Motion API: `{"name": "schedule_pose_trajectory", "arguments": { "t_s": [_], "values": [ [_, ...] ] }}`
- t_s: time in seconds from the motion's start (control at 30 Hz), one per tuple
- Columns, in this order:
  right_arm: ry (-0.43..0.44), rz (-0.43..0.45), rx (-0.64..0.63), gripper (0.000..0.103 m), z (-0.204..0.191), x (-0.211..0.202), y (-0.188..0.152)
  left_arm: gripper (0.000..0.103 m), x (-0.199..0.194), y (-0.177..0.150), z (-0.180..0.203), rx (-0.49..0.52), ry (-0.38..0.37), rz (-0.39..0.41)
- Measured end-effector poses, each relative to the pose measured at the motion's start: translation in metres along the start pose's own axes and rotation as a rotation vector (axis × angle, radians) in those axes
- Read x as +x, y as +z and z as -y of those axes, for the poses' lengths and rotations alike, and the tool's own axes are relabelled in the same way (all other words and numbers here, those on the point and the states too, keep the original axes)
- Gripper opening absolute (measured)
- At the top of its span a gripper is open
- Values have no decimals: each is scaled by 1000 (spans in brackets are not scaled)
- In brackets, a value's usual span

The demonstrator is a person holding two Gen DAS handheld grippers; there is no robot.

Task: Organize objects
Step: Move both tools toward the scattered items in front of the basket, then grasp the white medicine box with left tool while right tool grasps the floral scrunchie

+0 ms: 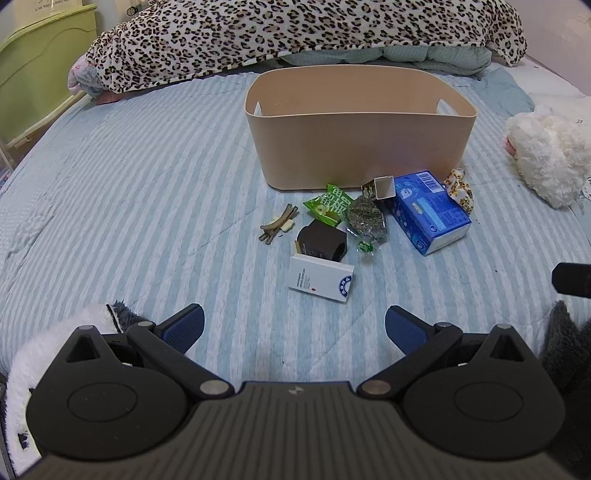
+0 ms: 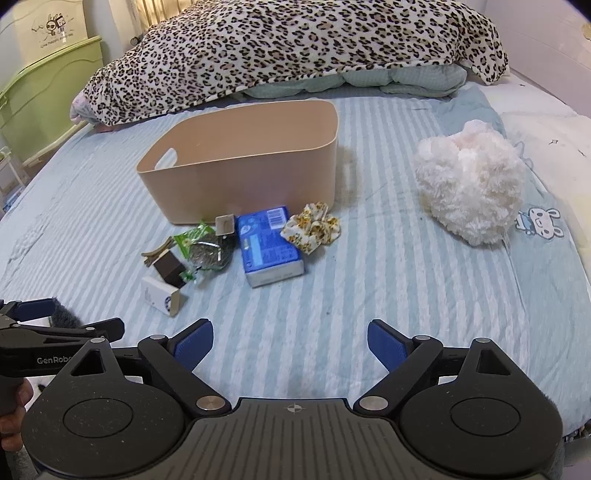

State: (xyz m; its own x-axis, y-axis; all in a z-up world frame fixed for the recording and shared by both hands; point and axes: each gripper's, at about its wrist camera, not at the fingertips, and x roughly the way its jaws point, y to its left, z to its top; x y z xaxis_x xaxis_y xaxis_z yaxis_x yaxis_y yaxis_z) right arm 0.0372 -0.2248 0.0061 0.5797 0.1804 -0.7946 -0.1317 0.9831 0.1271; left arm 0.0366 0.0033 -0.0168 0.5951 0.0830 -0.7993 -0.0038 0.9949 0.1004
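Note:
A beige bin (image 1: 360, 147) (image 2: 240, 177) stands on the striped bed. In front of it lie small items: a blue tissue pack (image 1: 430, 212) (image 2: 269, 245), a white box (image 1: 320, 282) (image 2: 159, 295), a black block (image 1: 322, 242) (image 2: 170, 271), a green snack packet (image 1: 328, 208) (image 2: 194, 236), a dark clear bag (image 1: 367, 219) (image 2: 208, 254), a brown hair clip (image 1: 277, 229) (image 2: 157, 251), a small metal square tube (image 1: 382, 188) (image 2: 225, 224) and a floral scrunchie (image 1: 460, 190) (image 2: 310, 227). My left gripper (image 1: 294, 328) is open and empty, short of the white box. My right gripper (image 2: 290, 345) is open and empty, short of the tissue pack.
A leopard-print blanket (image 1: 295, 33) (image 2: 295, 48) is heaped behind the bin. A white fluffy plush (image 1: 546, 155) (image 2: 469, 184) lies to the right. A green bed frame (image 1: 33, 70) (image 2: 40, 85) stands at far left. The left gripper's body (image 2: 44, 339) shows at the right view's lower left.

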Motion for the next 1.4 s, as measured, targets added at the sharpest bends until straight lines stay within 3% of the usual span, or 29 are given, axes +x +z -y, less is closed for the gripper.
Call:
{"name": "schedule_pose_trajectory", "arguments": {
  "t_s": [0.53, 0.8, 1.2, 1.4],
  "values": [
    [-19, 5, -44, 88, 20, 44, 27, 103, 54, 15, 11, 7, 0, -48],
    [14, 2, -67, 83, 23, 79, 46, 103, 86, 23, 11, 14, 5, -81],
    [62, -19, -106, 70, 10, 136, 65, 103, 124, 19, 4, 20, -6, -126],
    [76, -39, -101, 53, 5, 155, 67, 99, 126, 16, 3, 31, -43, -107]
  ]
}}
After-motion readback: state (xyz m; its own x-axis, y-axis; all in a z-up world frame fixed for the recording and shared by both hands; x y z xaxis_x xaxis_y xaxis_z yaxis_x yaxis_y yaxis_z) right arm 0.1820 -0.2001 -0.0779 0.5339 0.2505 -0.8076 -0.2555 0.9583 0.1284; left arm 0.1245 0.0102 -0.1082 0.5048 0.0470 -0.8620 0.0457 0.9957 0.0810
